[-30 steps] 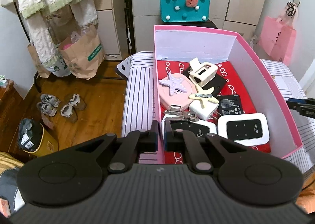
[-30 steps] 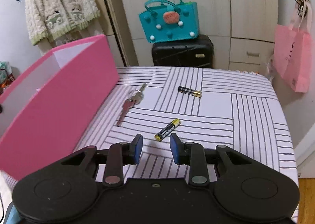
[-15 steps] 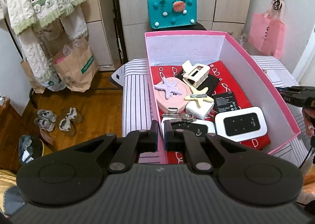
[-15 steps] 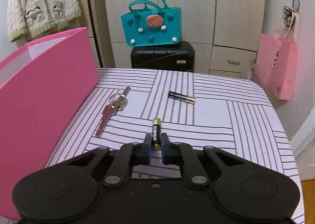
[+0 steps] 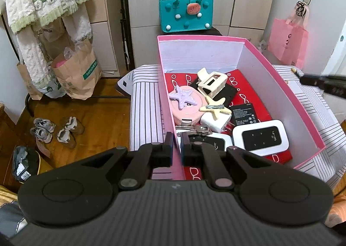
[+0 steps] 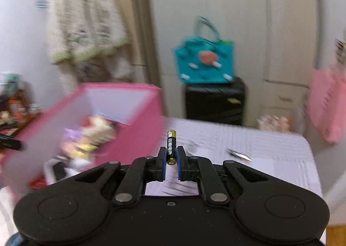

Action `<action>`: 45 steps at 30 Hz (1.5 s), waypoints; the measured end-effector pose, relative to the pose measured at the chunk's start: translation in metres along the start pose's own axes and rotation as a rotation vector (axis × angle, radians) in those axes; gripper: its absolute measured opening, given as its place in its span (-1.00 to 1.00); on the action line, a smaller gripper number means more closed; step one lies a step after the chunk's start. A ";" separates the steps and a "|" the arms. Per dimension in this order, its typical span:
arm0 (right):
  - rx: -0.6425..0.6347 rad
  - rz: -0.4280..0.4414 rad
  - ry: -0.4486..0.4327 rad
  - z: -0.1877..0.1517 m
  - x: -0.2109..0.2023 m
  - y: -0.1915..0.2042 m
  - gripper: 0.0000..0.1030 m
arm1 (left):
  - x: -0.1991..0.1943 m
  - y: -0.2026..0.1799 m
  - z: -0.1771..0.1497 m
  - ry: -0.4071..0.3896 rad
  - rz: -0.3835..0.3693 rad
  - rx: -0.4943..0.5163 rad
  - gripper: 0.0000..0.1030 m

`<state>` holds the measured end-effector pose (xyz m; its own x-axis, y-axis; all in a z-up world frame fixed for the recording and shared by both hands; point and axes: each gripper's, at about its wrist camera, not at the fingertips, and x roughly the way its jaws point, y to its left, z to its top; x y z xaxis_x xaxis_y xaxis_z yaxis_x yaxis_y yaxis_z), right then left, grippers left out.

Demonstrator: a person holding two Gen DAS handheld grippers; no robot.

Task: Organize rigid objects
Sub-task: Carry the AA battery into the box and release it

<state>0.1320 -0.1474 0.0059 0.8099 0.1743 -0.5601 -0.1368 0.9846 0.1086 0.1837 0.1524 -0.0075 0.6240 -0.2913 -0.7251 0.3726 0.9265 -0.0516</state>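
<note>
Pink box [image 5: 281, 85] – red lining, black-and-gold battery [image 6: 170, 147], striped white cloth [image 5: 147, 103]

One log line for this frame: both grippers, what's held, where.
left gripper: shut on pink box near wall | right gripper: shut on battery, lifted off table | second battery: on table

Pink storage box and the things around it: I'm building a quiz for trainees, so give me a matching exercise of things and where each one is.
Things:
1. black-and-gold AA battery
2. cream plastic hair claw
3. teal felt handbag
4. pink cardboard box

Places:
A. on the black suitcase
B. clamped at its wall by the left gripper
C. between the right gripper fingers
D. inside the box

Pairs: 1-C, 2-D, 3-A, 4-B
</note>
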 end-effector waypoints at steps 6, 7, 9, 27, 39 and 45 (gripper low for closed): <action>-0.110 0.169 0.028 0.031 0.001 0.047 -0.78 | 0.001 0.001 0.001 0.008 -0.004 -0.001 -0.87; -0.136 0.175 0.031 0.034 0.004 0.055 -0.78 | 0.001 0.001 0.001 0.010 -0.004 -0.001 -0.87; -0.182 0.181 0.041 0.037 0.012 0.069 -0.78 | 0.003 0.000 0.002 0.018 -0.002 0.001 -0.87; -0.497 0.120 0.224 0.029 0.080 0.102 -0.78 | 0.020 -0.002 0.012 0.107 0.011 0.002 -0.85; -0.515 0.033 0.265 0.034 0.097 0.105 -0.75 | 0.019 0.001 0.010 0.103 0.000 -0.020 -0.85; -0.234 0.167 0.176 0.052 0.054 0.061 -0.71 | 0.016 0.003 0.009 0.098 -0.014 -0.037 -0.84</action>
<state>0.1966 -0.0784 0.0249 0.6574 0.3129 -0.6855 -0.4030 0.9147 0.0311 0.2015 0.1483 -0.0131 0.5479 -0.2810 -0.7880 0.3540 0.9313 -0.0860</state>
